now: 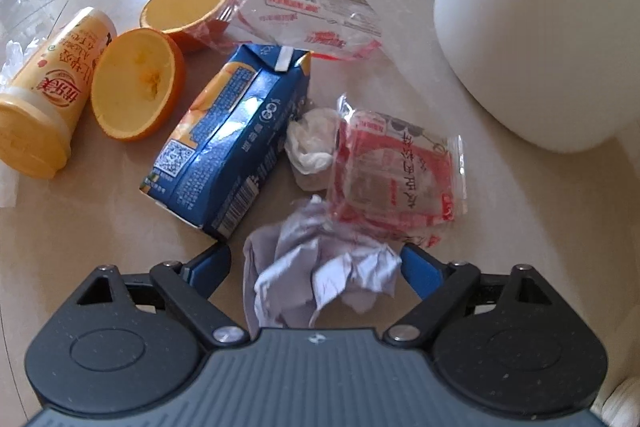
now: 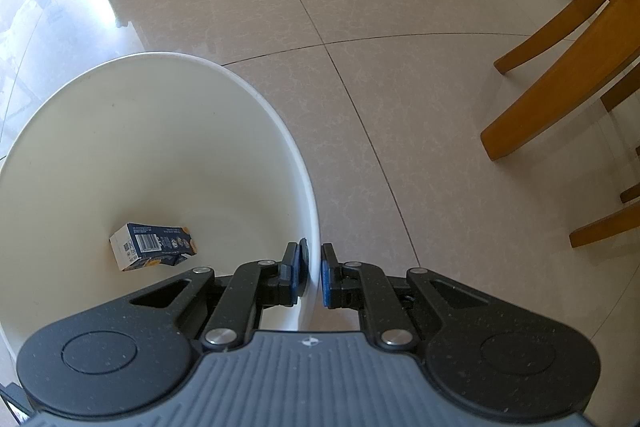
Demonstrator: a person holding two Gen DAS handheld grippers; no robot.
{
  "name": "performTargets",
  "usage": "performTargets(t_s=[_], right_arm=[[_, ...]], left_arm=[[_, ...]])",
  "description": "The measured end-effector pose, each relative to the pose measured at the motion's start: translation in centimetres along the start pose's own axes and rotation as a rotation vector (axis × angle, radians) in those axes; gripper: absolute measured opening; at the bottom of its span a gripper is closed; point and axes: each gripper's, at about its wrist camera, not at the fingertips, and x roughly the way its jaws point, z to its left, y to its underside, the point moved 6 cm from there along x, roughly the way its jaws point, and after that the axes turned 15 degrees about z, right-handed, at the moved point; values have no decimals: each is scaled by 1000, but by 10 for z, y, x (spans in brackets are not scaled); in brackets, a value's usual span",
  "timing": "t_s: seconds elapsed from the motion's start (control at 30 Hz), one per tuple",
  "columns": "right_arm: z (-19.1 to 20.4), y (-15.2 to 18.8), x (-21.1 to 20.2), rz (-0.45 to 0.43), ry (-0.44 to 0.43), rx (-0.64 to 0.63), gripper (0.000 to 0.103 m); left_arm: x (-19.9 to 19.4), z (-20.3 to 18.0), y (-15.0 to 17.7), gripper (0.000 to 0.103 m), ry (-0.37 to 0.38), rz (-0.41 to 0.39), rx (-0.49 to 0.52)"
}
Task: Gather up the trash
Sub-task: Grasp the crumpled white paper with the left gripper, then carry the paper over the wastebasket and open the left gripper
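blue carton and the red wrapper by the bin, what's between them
In the left wrist view, a small scrunched white wad lies between the blue carton and the red wrapper.

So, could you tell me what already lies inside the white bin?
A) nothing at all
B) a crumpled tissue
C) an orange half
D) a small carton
D: the right wrist view shows a small carton lying on the bottom of the bin, while the orange halves and the tissue are on the floor outside it.
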Motion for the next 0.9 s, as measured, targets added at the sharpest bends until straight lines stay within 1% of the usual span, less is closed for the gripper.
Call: performTargets(t_s=[0.03,0.1,0.17,0.23,0.3,0.33,0.47,0.57,0.67,0.77,0.9], right_arm=[[0,0,0,0,0,0,13],[0,0,0,0,-1,0,13],[0,0,0,0,-2,1,13],[0,0,0,0,-1,2,13],[0,-1,0,-1,0,0,13],[0,-1,0,-1,0,0,13],[-1,-2,0,0,-4,3,13],[-1,-3,0,-1,-3,1,13],[-1,-3,-1,-2,-3,2,13],[-1,-2,-1,-1,-6,4,13],[0,-3,-1,-4,-6,1,13]], left_arm=[[0,0,-2,84,1,-1,1],[-2,1,-3,76,-10,-10,8],[-3,1,-3,71,-19,-12,22],[-4,2,-1,69,-25,-9,27],[-7,4,0,64,-20,-3,19],[-7,5,1,63,-19,-1,15],[-13,8,5,56,-1,18,19],[-19,12,6,52,10,38,30],[-27,14,7,50,13,53,74],[-39,8,3,50,2,79,147],[-64,4,0,50,14,114,247]])
